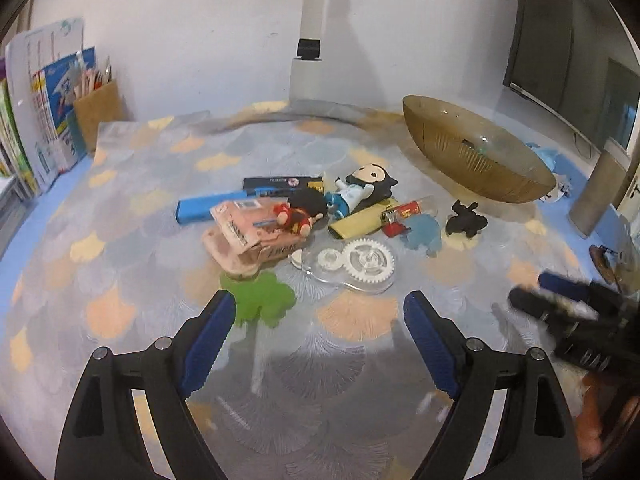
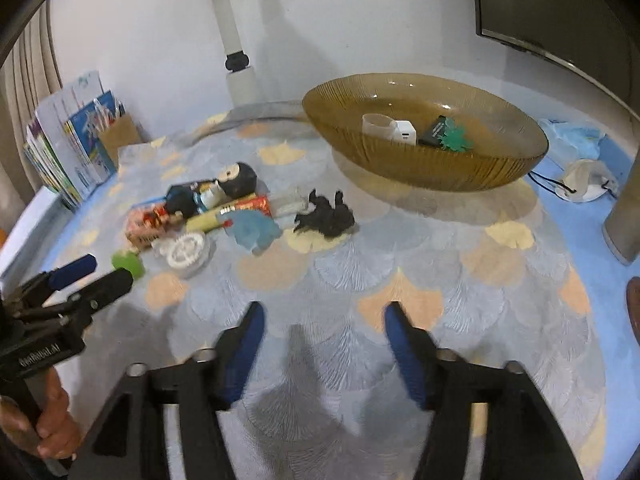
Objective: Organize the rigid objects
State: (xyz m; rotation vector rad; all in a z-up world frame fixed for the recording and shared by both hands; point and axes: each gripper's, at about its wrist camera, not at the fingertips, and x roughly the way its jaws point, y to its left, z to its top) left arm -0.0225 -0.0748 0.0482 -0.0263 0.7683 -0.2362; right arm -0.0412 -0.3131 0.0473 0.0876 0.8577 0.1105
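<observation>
A pile of small objects lies mid-table: a clear gear toy point(image 1: 356, 266), a green clover piece point(image 1: 262, 298), a pink box point(image 1: 248, 236), a blue bar point(image 1: 200, 208), a lighter point(image 1: 404, 214), a black figure point(image 1: 466, 220) and dolls. An amber glass bowl point(image 2: 472, 176) at the back right holds a white charger point(image 2: 404, 132), a black item and a green piece. My left gripper point(image 1: 320, 308) is open and empty, just in front of the clover. My right gripper point(image 2: 324, 316) is open and empty over bare cloth, in front of the bowl.
Books and a cardboard pen holder point(image 1: 100, 112) stand at the back left. A white lamp post point(image 1: 310, 40) rises at the back. A face mask point(image 2: 588, 186) and a grey post point(image 2: 628, 216) are at the right edge.
</observation>
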